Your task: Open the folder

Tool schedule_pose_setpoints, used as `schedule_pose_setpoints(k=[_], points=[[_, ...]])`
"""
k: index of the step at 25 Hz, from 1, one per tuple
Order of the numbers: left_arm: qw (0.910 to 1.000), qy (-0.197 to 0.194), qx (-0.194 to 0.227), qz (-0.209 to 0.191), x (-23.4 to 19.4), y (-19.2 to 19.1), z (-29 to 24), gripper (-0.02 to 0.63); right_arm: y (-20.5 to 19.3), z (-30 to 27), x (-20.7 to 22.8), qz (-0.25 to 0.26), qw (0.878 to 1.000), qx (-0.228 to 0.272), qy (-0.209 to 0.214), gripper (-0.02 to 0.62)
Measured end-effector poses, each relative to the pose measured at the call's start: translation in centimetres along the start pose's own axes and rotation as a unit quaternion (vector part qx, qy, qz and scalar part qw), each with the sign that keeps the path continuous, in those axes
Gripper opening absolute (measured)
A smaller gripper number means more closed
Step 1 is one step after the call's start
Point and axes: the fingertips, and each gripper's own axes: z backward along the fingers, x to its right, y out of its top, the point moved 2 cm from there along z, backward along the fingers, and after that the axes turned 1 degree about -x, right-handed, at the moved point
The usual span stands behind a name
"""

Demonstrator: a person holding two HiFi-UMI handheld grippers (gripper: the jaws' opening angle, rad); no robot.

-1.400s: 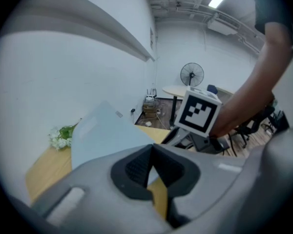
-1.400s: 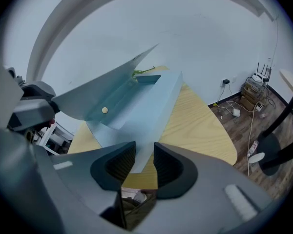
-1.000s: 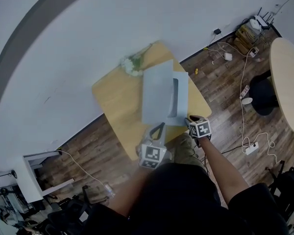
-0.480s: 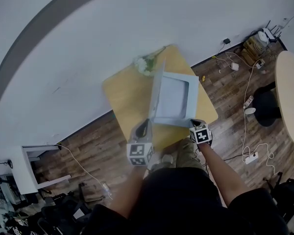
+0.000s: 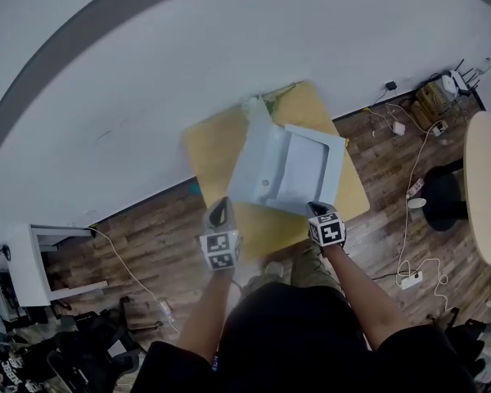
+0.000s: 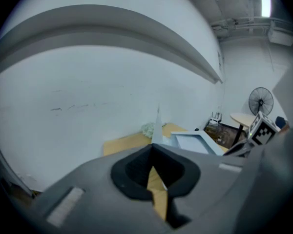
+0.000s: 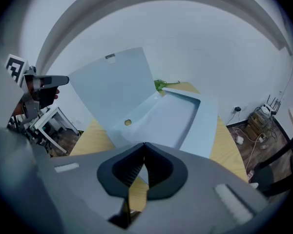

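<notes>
A light blue folder [image 5: 304, 174] lies open on the small wooden table [image 5: 206, 150]. Its cover [image 5: 255, 166] is swung up and out to the left. My left gripper [image 5: 221, 205] is shut on the cover's near corner. In the left gripper view the cover's thin edge [image 6: 157, 126] rises straight out of the left gripper [image 6: 154, 147]. My right gripper [image 5: 317, 209] is shut on the near edge of the folder's lower half. The right gripper view shows the right gripper [image 7: 144, 147] closed on that edge, the raised cover [image 7: 112, 89], and the left gripper [image 7: 51, 82] at its corner.
White flowers [image 5: 258, 102] lie at the table's far edge against the wall. On the wooden floor to the right are cables [image 5: 409, 129], a round table [image 5: 487, 187] and a dark chair [image 5: 438, 191]. A white stand [image 5: 41, 260] is at the left. My legs are close to the table's near edge.
The left gripper has moved left with the cover, swinging it from flat on the folder through upright and over to the left. The right gripper has stayed at the folder's near right edge.
</notes>
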Motion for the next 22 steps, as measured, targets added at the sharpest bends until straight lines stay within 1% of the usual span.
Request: schedule_pose_setpoints(k=[4,7,9,11,13,16,17,18,19,22], points=[[0.9989,0.03,-0.017,0.03,-2.8,-0.9,-0.6,-0.002,1.5,-0.8,-1.5,0.013,1.0,0.004,0.019,0.003],[0.9982,0.046,-0.028,0.028,-4.0,-1.3,-1.4,-0.002,3.2,-1.3,-2.3,0.02,0.999,0.019,0.036,0.003],[0.9966,0.066,-0.034,0.036,-4.7,-1.6,-1.7,-0.002,4.1,-1.5,-2.8,0.027,0.998,0.029,0.053,0.003],[0.9924,0.093,-0.047,0.065,-5.6,-2.2,-2.1,-0.002,5.0,-1.9,-3.0,0.043,0.996,0.031,0.073,0.002],[0.9876,0.116,-0.069,0.08,-6.5,-3.1,-2.7,-0.002,5.8,-2.5,-3.1,0.058,0.994,0.026,0.092,0.002],[0.9794,0.135,-0.116,0.096,-7.2,-5.2,-3.7,-0.002,6.5,-3.3,-3.7,0.068,0.99,0.018,0.126,0.002],[0.9767,0.138,-0.125,0.106,-7.3,-5.9,-4.0,-0.002,6.5,-3.7,-4.0,0.069,0.988,0.015,0.136,0.003],[0.9759,0.137,-0.128,0.111,-7.2,-6.3,-4.3,-0.002,6.6,-4.1,-4.3,0.069,0.987,0.014,0.146,0.003],[0.9775,0.132,-0.126,0.106,-7.0,-6.4,-4.7,-0.002,6.8,-4.6,-4.7,0.068,0.986,0.016,0.154,0.003],[0.9851,0.102,-0.124,0.06,-5.6,-5.9,-6.1,-0.002,7.5,-6.2,-5.5,0.068,0.984,0.023,0.165,0.002]])
